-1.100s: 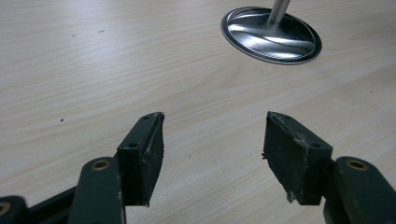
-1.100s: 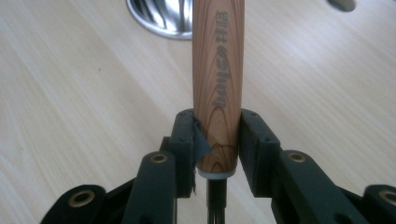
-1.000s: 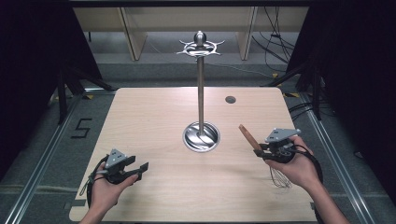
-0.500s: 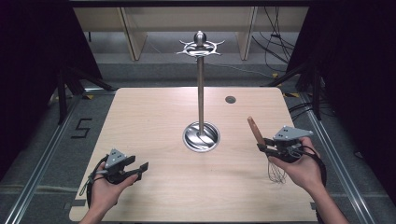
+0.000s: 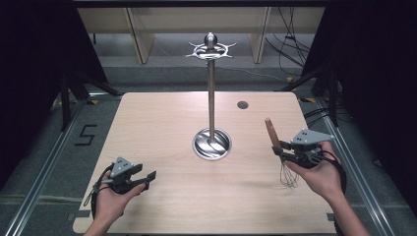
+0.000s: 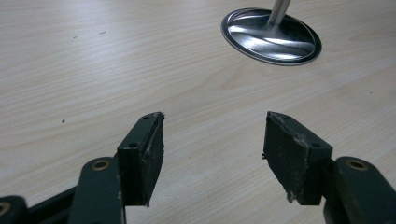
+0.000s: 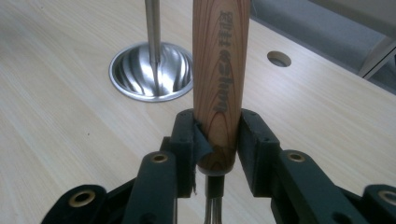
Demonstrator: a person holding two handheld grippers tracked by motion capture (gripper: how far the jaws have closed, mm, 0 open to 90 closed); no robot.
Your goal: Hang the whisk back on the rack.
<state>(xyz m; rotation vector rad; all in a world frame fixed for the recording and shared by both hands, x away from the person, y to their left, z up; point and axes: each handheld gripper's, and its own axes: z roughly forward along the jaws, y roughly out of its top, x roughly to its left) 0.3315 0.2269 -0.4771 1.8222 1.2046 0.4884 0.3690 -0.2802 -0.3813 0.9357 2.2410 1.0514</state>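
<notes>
R gripper (image 5: pixel 284 152) fingers clamped on whisk (image 5: pixel 273 135) by wooden handle; vs. a sec earlier handle had swung from leaning L to near upright, wires hanging below, over tabletop (image 5: pixel 162 123) R of stand (image 5: pixel 211 98). Likely readying to hang. L gripper (image 5: pixel 147 178) fingers wide open, empty.

A stand (image 5: pixel 211 137) rises from the middle of the table (image 5: pixel 162 118), with a hole (image 5: pixel 242 104) in the top behind it and to its right. The left gripper (image 5: pixel 147 178) sits near the front left edge, well apart from the stand. Near the right edge, the right gripper (image 5: pixel 281 149) holds a whisk (image 5: pixel 275 140), handle up and wires hanging below, just right of the stand's base.
</notes>
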